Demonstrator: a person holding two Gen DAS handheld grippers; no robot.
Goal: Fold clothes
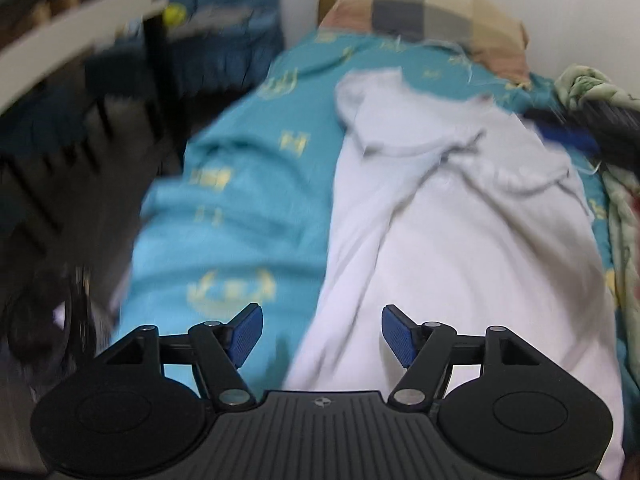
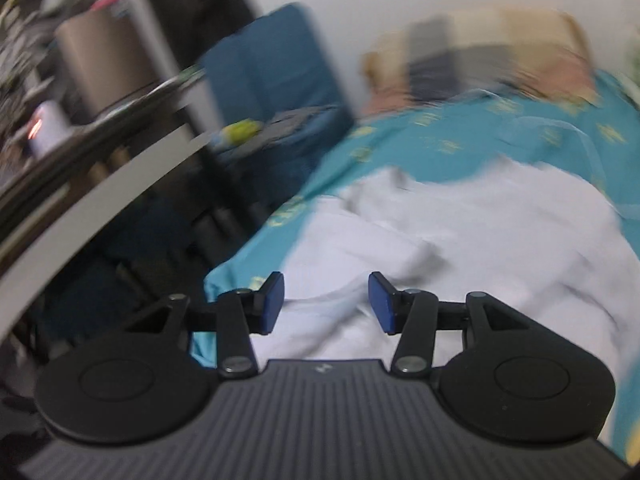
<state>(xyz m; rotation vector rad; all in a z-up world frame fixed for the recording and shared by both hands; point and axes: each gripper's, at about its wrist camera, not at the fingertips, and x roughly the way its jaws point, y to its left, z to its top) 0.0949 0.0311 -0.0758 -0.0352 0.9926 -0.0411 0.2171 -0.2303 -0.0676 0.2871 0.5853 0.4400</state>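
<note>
Left wrist view: both grippers are hovering wide open, empty.
White garment (image 1: 460,240) is lying rumpled along the bed's (image 1: 240,200) right side; left gripper (image 1: 322,336) and right gripper (image 2: 326,304) are gripping nothing.

I see a bed (image 1: 240,208) in a teal patterned sheet against a white wall (image 1: 560,0), a checked pillow (image 1: 424,8) at its head, dark shelving (image 2: 72,92) beside it.

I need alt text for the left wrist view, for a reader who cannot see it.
A white garment lies rumpled on a bed with a teal patterned sheet, below the open, empty left gripper. A checked pillow rests at the far end against a white wall; the picture is motion-blurred.
</note>
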